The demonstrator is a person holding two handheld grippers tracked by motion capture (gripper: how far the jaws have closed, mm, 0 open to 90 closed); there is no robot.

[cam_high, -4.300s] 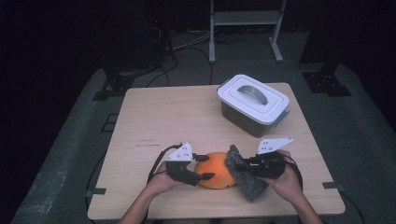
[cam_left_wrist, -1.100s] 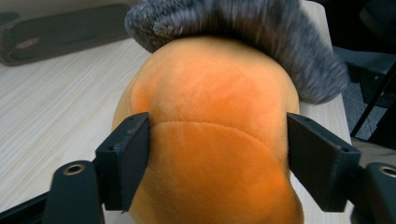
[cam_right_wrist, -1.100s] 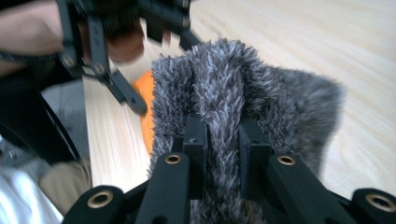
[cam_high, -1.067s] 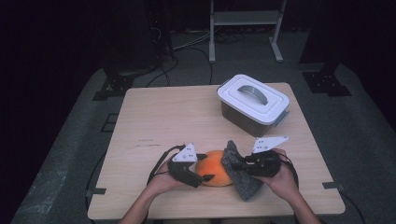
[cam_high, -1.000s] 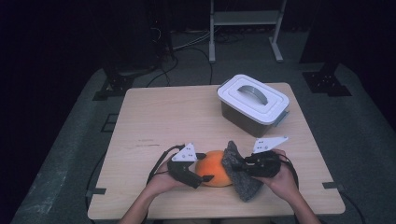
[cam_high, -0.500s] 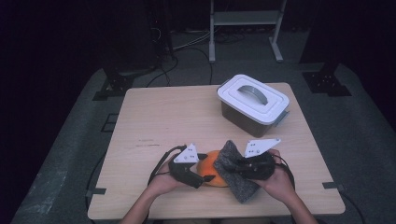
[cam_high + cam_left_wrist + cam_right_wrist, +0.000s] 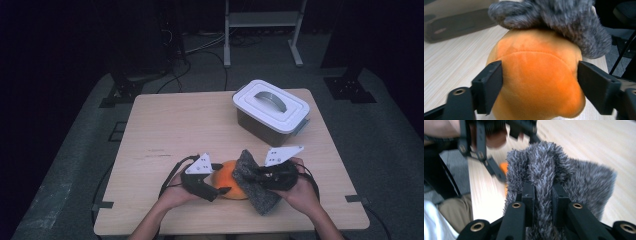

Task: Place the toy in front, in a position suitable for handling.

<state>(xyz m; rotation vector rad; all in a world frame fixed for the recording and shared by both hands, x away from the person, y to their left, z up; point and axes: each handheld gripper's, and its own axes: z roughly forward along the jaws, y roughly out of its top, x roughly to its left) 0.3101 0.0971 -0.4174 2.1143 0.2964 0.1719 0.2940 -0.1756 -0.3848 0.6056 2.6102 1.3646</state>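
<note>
Near the front edge of the desk (image 7: pixel 165 125), about midway along it, sits an orange plush toy (image 7: pixel 536 82). The left tongs (image 7: pixel 539 82) straddle it, one black jaw on each flank, pads touching the plush; those jaws have just been opening a little with the toy between them. The right tongs (image 7: pixel 543 200) are pinched almost together on a fold of grey fuzzy cloth (image 7: pixel 554 175), which bunches up between the jaws and drapes over the toy's right side and top, touching it. In the high view the person's hands come in from the front edge, one on each tool. A white lidded box (image 7: pixel 270 111) with a grey handle stands well apart, toward the far right corner.
</note>
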